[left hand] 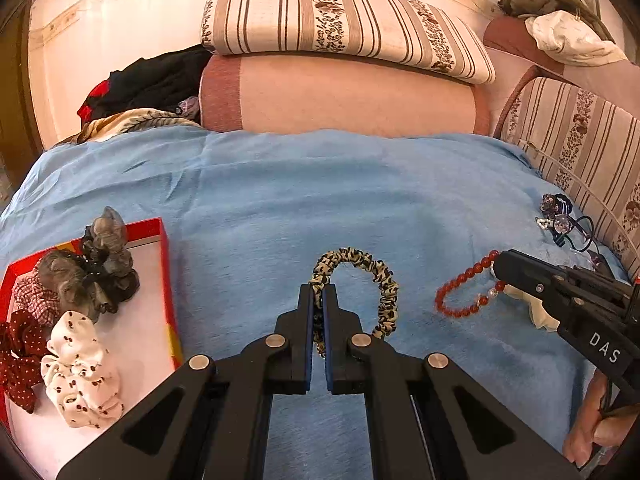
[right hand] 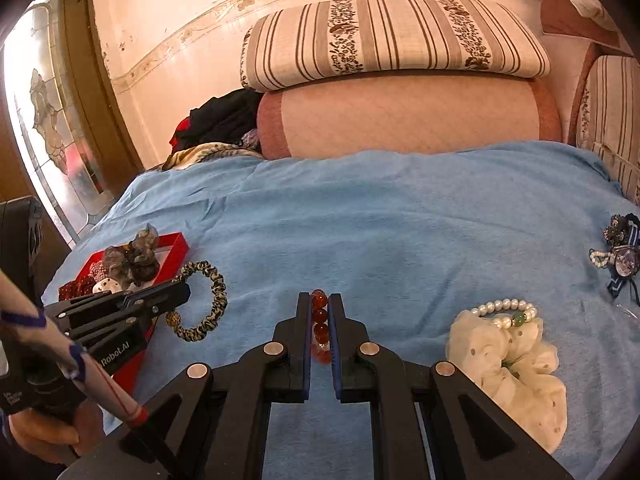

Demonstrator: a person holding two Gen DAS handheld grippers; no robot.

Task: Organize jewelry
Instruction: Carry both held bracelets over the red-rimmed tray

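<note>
My left gripper [left hand: 319, 294] is shut on a leopard-print scrunchie [left hand: 378, 276] that loops out over the blue cloth [left hand: 280, 184]; it also shows in the right wrist view [right hand: 208, 308]. My right gripper [right hand: 320, 300] is shut on a red bead bracelet [right hand: 320, 314], whose loop shows in the left wrist view [left hand: 460, 292]. A red tray [left hand: 164, 264] at the left holds several scrunchies [left hand: 80, 368]. A cream scrunchie [right hand: 516, 372] with a pearl bracelet [right hand: 504, 310] on it lies at the right.
A small pile of hair ties and jewelry [right hand: 620, 252] lies at the far right edge of the cloth. Striped cushions [left hand: 344, 24] and a pink bolster [left hand: 340, 96] stand behind. Dark clothes [left hand: 152, 84] lie at the back left.
</note>
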